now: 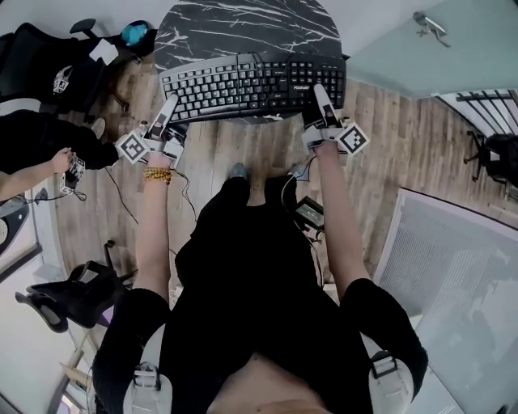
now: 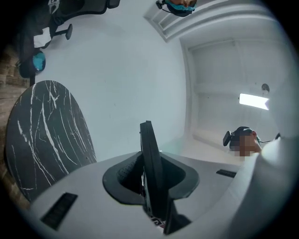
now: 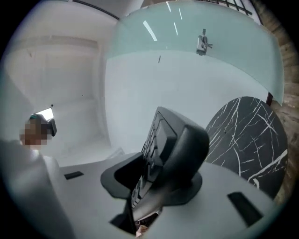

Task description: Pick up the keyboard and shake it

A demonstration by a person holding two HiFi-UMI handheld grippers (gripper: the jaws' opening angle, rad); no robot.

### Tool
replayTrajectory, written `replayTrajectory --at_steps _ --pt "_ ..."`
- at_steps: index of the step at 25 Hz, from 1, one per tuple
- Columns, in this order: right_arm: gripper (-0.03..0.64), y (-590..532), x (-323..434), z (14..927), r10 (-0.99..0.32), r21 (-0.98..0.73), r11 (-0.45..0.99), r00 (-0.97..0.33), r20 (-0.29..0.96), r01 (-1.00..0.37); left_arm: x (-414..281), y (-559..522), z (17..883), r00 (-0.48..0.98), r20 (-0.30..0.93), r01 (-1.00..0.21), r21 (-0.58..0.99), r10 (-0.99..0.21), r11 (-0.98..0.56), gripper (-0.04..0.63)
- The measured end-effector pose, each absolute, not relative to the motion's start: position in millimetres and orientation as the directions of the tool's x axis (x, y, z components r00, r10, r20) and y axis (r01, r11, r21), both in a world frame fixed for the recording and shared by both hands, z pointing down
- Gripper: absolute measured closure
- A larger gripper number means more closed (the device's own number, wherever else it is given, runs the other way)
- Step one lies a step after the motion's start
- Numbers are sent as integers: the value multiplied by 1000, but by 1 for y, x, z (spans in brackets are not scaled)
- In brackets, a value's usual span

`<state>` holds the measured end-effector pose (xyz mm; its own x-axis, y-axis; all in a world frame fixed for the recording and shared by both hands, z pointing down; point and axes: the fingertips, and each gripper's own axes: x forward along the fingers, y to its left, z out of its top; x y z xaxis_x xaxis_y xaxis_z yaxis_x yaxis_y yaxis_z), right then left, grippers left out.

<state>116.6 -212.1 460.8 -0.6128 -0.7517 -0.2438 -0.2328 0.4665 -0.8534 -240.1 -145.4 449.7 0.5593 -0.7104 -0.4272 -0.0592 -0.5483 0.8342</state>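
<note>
grip: our left gripper (image 1: 170, 109) is clamped on the left end of the black keyboard (image 1: 251, 85), right gripper (image 1: 321, 101) on its right end | where: keyboard over the near edge of the marble table (image 1: 243, 24) | why: a hold at both ends should stop it twisting once we shake

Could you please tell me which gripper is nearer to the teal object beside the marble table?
Left. The left gripper clamps the keyboard at its left end, the side where the teal object lies. The right gripper holds the keyboard's opposite end, clearly farther away.
</note>
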Motion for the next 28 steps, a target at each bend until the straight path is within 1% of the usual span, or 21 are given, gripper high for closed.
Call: replayTrajectory --at_steps 2,5,7,9,12,17,23,28 --pt "501 -216 119 465 -749 -856 457 -624 -223 -242 -236 -148 457 576 -393 -75 848 -716 -525 506" --pt "505 -223 122 472 -748 -859 447 -631 -207 -248 -233 -155 466 578 -325 -155 857 -749 -491 500" --pt "509 -231 122 478 -742 -863 442 -641 -197 -246 -234 -161 472 557 -296 -195 862 -776 -468 496" --pt "511 -236 118 481 -741 -870 430 -645 -186 -243 -236 -168 476 526 -288 -201 872 -800 -447 497" --pt "511 -232 117 489 -762 -889 392 -626 -168 -238 -239 -177 480 478 -305 -166 890 -824 -425 499" --pt "514 -226 108 492 -761 -897 403 -611 -219 -181 -241 -179 477 430 -375 -60 896 -821 -440 508" --pt "480 -220 81 485 -763 -907 417 -568 -308 -68 -228 -175 481 424 -375 -30 904 -824 -427 509" --pt "472 -218 54 486 -777 -916 399 -543 -319 -33 -224 -180 488 402 -381 -7 908 -833 -419 511"
